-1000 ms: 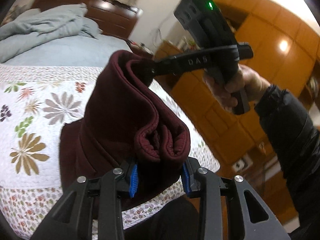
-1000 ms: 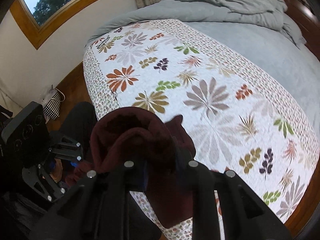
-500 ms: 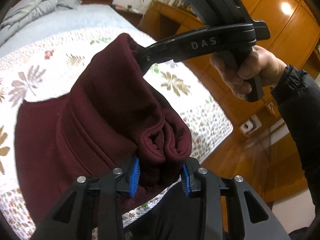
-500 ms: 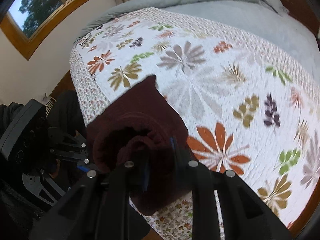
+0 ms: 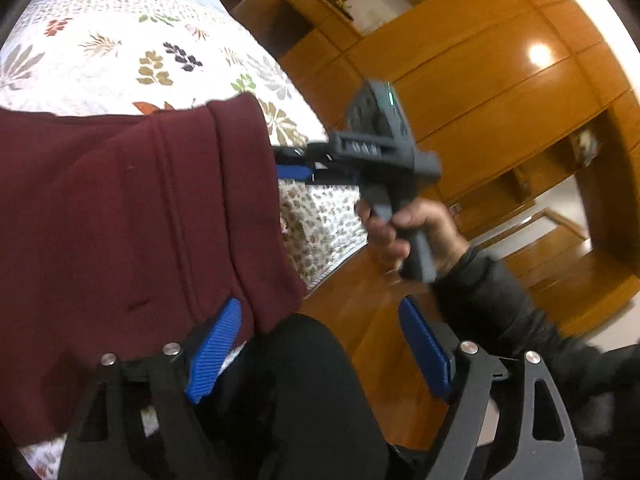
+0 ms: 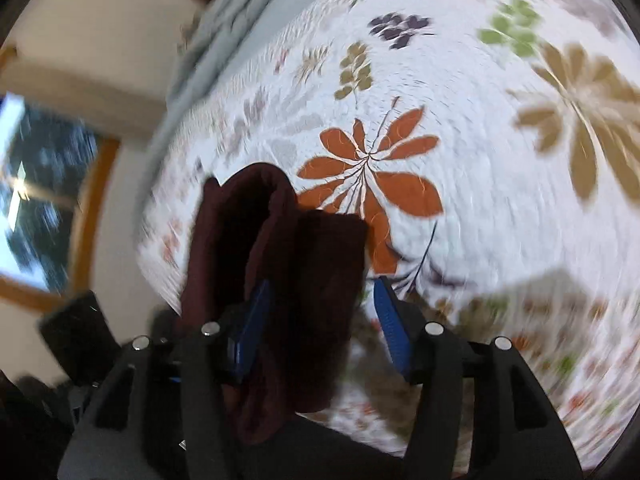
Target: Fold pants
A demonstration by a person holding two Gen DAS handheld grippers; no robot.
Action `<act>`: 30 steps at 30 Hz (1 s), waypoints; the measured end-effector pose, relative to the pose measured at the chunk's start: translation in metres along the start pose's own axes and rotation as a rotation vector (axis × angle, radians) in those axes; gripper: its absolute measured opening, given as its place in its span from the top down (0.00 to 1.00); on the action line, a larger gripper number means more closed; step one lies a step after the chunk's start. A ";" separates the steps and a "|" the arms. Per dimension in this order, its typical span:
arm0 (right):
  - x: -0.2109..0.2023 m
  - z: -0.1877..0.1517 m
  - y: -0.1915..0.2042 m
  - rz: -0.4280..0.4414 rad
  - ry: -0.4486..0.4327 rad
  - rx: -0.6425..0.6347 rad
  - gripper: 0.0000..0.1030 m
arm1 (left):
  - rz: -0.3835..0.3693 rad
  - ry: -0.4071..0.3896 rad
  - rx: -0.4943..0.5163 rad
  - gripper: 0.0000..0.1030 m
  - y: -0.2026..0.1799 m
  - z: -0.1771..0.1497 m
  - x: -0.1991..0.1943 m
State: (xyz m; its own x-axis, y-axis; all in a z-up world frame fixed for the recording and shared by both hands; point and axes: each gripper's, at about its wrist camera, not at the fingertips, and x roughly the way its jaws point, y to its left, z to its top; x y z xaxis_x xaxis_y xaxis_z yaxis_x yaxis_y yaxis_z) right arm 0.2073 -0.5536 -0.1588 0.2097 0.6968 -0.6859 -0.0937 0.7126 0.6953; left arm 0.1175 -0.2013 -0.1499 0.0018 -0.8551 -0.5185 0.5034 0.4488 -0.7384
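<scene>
Releasing: both pairs of jaws opening, letting the folded pants [image 5: 132,216] settle on the floral bedspread [image 5: 120,60].
Lying: pants spreading flat and maroon across the near edge of the bed, one corner hanging a little over the side.
Left gripper [image 5: 320,344]: spreading wide, one blue pad touching the cloth's near edge, the other standing clear over the wooden floor [image 5: 372,304]; nothing being pinched.
Right gripper [image 6: 320,320]: parting around a thick, doubled fold of cloth, the left pad lying against it, the right pad standing apart; seemingly no squeeze remaining.
Right hand [image 5: 412,232]: holding its tool just beside the far corner of the pants in the left view, blurred.
Handling, judging by look: appearing to be soft, thick fleece, limp and light, draping and bunching readily, hardly slippery, nothing fragile.
Taking hold: probably best pinching the stacked layers at the two outer corners of the folded edge, catching all thicknesses together, since a single layer is likely to peel away.
Risking: overhanging corner possibly dragging the fold askew.
</scene>
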 end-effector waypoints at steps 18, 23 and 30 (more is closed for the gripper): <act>0.034 0.003 0.040 0.093 -0.082 0.086 0.21 | 0.676 -0.163 0.057 0.15 0.054 0.028 -0.060; 0.047 0.007 0.050 0.094 -0.030 0.022 0.69 | 0.829 -0.174 0.119 0.15 0.064 0.037 -0.067; 0.033 0.023 0.081 0.049 -0.106 -0.163 0.85 | 0.875 -0.182 0.129 0.15 0.085 0.042 -0.069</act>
State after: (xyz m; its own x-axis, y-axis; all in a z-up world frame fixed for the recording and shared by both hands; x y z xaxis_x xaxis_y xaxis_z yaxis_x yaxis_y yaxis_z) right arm 0.2293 -0.4748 -0.1200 0.3017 0.7246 -0.6196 -0.2608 0.6878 0.6774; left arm 0.1962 -0.1146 -0.1586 0.5608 -0.2545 -0.7879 0.3506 0.9351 -0.0525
